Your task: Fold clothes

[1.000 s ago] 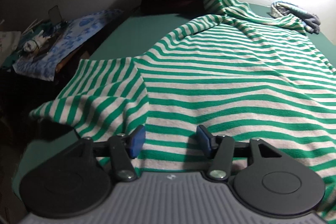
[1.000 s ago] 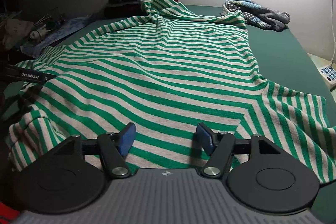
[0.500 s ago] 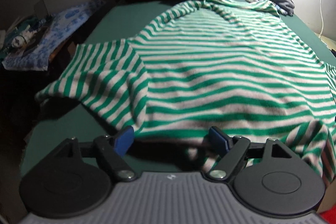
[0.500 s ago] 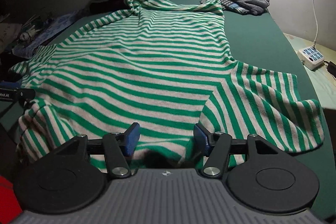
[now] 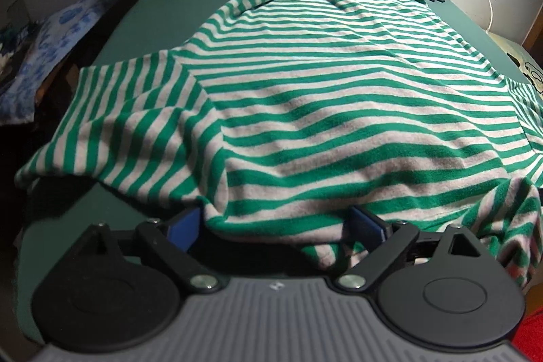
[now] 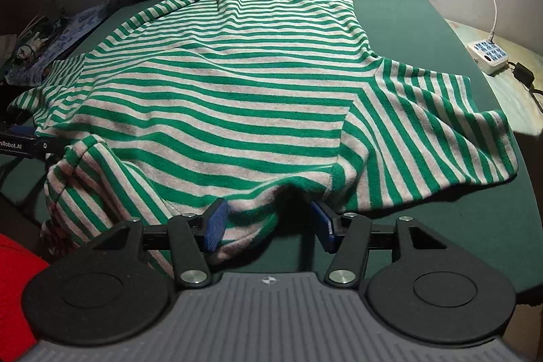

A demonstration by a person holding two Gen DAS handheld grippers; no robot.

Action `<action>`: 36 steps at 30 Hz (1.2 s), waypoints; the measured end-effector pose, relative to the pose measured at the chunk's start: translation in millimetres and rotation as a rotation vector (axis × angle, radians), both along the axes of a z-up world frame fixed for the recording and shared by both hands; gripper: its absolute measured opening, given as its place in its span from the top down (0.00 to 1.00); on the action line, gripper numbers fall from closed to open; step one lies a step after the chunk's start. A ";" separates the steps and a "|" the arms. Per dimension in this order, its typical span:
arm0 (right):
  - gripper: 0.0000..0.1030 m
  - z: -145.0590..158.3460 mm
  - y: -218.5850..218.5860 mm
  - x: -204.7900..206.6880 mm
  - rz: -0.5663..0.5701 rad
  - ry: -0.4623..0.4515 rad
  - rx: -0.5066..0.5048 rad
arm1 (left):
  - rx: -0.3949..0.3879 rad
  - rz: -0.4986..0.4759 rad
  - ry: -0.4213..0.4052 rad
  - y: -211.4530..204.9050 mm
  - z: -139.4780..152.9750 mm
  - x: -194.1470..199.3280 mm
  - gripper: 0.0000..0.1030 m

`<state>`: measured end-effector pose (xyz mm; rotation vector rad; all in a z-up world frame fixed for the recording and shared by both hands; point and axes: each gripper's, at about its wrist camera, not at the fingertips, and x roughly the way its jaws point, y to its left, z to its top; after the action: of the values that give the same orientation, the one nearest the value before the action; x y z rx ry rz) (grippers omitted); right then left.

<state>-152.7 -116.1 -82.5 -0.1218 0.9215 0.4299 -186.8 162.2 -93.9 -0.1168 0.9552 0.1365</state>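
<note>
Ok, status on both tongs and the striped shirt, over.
Left tongs wide, just been opening, shirt edge between the pads. Right tongs open, closing slightly, at the near edge. Striped shirt spread on green table. Nothing in the way.

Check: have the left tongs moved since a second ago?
Yes. The left tongs have backed off from over the striped shirt to its near edge, opening wider.
</note>
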 end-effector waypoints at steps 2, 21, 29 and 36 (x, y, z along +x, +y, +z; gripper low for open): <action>0.48 -3.6 7.4 3.8 -0.001 -0.006 -0.009 | 0.005 0.008 -0.013 1.2 -0.1 5.2 0.11; 0.96 20.0 -7.4 -3.7 0.009 0.006 -0.044 | 0.005 -0.042 -0.092 -10.2 35.8 -40.8 0.90; 0.96 15.1 -7.1 -4.7 0.015 0.020 -0.049 | 0.013 -0.065 -0.038 -15.1 29.1 -46.8 0.88; 0.64 48.9 -18.5 -15.1 0.210 -0.078 0.072 | 0.127 -0.198 -0.030 5.7 44.9 -52.6 0.53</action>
<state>-167.8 -134.7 -33.7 -0.1695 0.8181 0.6481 -239.4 168.0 -48.9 0.0931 0.9206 0.0123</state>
